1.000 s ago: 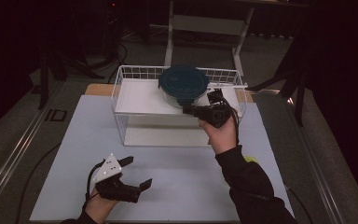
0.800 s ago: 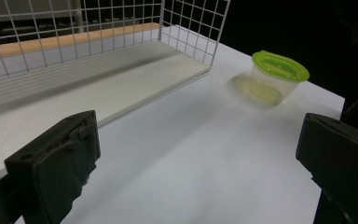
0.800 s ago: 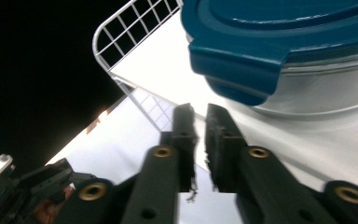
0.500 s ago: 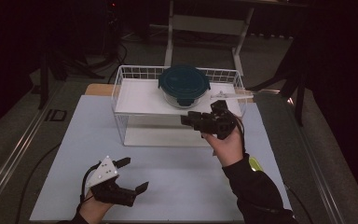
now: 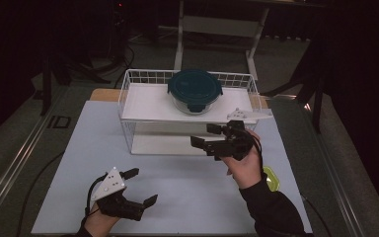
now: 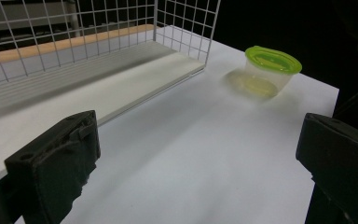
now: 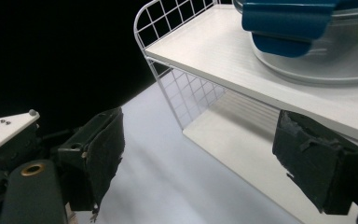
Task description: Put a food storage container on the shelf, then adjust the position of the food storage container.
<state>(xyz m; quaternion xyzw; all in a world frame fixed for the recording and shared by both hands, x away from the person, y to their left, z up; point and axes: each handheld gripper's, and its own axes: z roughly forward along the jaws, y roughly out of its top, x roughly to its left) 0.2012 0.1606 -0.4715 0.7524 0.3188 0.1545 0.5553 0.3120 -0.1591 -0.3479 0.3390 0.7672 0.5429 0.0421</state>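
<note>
Below the rack shelf (image 5: 148, 106), your right gripper (image 5: 208, 137) has pulled back, spread, from the teal-lidded container (image 5: 195, 90); left gripper (image 5: 140, 187) spread too.

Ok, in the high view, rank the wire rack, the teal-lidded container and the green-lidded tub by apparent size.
1. Wire rack, clearly largest.
2. Teal-lidded container, on the rack's top shelf.
3. Green-lidded tub, smallest, though the right forearm partly hides it, so its full extent is unsure.

**White table with a wire rack and two containers**

Your white table (image 5: 177, 187) carries a white wire rack (image 5: 143, 106) at its far middle. A teal-lidded glass container (image 5: 195, 90) sits on the rack's upper shelf. A green-lidded tub (image 5: 270, 178) sits near the table's right edge.
</note>
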